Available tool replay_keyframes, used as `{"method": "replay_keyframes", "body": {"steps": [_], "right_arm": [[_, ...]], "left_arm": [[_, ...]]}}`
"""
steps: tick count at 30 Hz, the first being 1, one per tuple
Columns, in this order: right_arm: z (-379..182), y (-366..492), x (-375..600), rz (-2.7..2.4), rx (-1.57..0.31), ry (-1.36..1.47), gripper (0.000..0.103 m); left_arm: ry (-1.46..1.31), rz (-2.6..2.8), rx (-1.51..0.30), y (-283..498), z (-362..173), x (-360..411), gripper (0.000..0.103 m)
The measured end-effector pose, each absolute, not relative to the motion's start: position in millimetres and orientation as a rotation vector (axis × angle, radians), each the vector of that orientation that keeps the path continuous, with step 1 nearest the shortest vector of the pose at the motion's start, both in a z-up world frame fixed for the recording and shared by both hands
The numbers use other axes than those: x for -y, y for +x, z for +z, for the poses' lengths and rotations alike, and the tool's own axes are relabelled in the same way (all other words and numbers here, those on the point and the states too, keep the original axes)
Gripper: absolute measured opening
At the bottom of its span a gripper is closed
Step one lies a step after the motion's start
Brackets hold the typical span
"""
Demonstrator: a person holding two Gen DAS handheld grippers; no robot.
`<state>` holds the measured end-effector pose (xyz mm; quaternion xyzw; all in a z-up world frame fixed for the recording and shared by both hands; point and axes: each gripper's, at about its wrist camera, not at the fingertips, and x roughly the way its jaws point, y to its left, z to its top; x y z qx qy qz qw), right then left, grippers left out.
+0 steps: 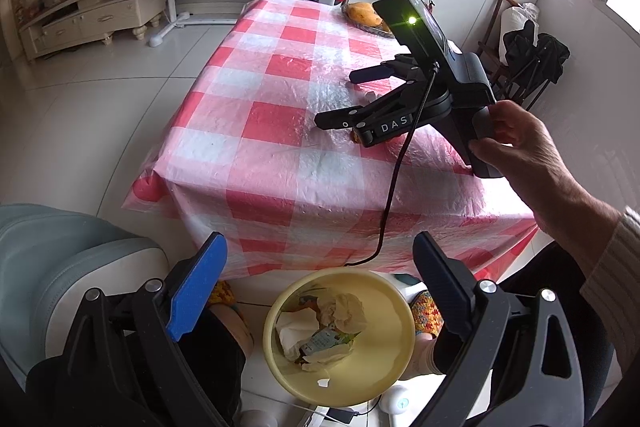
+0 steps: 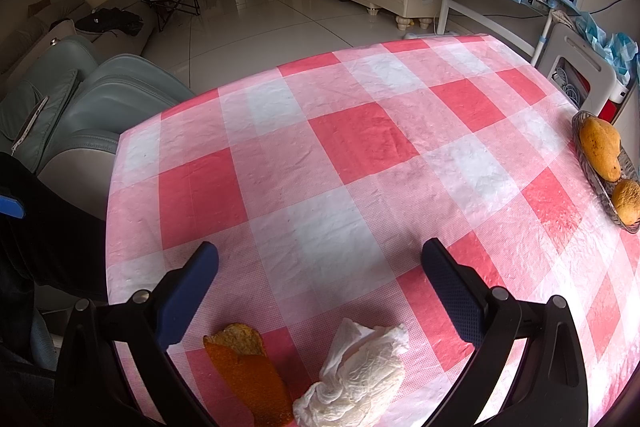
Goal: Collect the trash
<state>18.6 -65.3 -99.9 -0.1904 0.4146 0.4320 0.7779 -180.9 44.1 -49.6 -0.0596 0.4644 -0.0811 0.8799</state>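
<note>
Trash, two pieces on the table: one crumpled white tissue [image 2: 356,375] and one orange peel [image 2: 244,371], lying side by side near the front edge of the red-and-white checked tablecloth [image 2: 340,147], peel to the left.

Right gripper [image 2: 320,259]: held above the table, fingers spread wide, nothing between them; tissue and peel sit just below and between its fingers. The person's hand [image 1: 516,143] grips its handle.

Left gripper [image 1: 320,259]: off the table's near edge, released and empty, poised over the bin.

Yellow bin [image 1: 384,307]: on the floor below the near edge of the table, holding crumpled tissues and a printed wrapper [image 1: 324,341].

Glass dish [image 2: 600,183]: far right of the table, with two mangoes [image 2: 600,147].

Grey-green sofa [image 2: 92,95]: left of the table.
</note>
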Motion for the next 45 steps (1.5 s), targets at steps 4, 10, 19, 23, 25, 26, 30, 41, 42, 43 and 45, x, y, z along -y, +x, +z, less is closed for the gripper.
{"method": "replay_keyframes", "body": {"steps": [4, 10, 19, 23, 25, 26, 30, 41, 42, 43, 45], "right_arm": [[-99.9, 18.3, 65.2, 0.934, -0.897, -0.412, 0.097], [-99.9, 18.1, 64.7, 0.934, -0.897, -0.411, 0.097], [-102.8, 16.7, 60.5, 0.865, -0.913, -0.374, 0.097], [-103.1, 17.6, 60.7, 0.844, -0.917, -0.364, 0.097], [-103.0, 18.9, 59.5, 0.841, -0.916, -0.363, 0.097], [-103.0, 19.7, 60.0, 0.842, -0.916, -0.363, 0.097], [-103.2, 21.6, 60.4, 0.842, -0.917, -0.363, 0.097], [-103.3, 23.5, 59.8, 0.827, -0.920, -0.356, 0.097], [-103.3, 23.6, 59.8, 0.827, -0.920, -0.356, 0.097], [-103.3, 23.6, 59.7, 0.827, -0.920, -0.356, 0.097], [-103.4, 23.7, 59.7, 0.827, -0.920, -0.356, 0.097]], "left_arm": [[-0.123, -0.171, -0.969, -181.4, -50.4, -44.2, 0.091], [-0.134, -0.179, -0.974, -181.1, -51.7, -45.8, 0.091], [-0.150, -0.183, -0.981, -177.7, -52.2, -48.8, 0.091], [-0.149, -0.185, -0.981, -177.3, -52.1, -48.4, 0.091], [-0.147, -0.185, -0.982, -177.2, -52.1, -47.9, 0.091], [-0.146, -0.186, -0.982, -177.2, -52.3, -47.5, 0.091], [-0.147, -0.186, -0.982, -177.1, -52.1, -47.6, 0.091], [-0.148, -0.187, -0.982, -176.7, -51.5, -48.4, 0.091], [-0.147, -0.187, -0.982, -176.7, -51.5, -48.4, 0.091], [-0.147, -0.187, -0.983, -176.7, -51.5, -48.3, 0.091], [-0.148, -0.187, -0.983, -176.7, -51.6, -48.4, 0.091]]}}
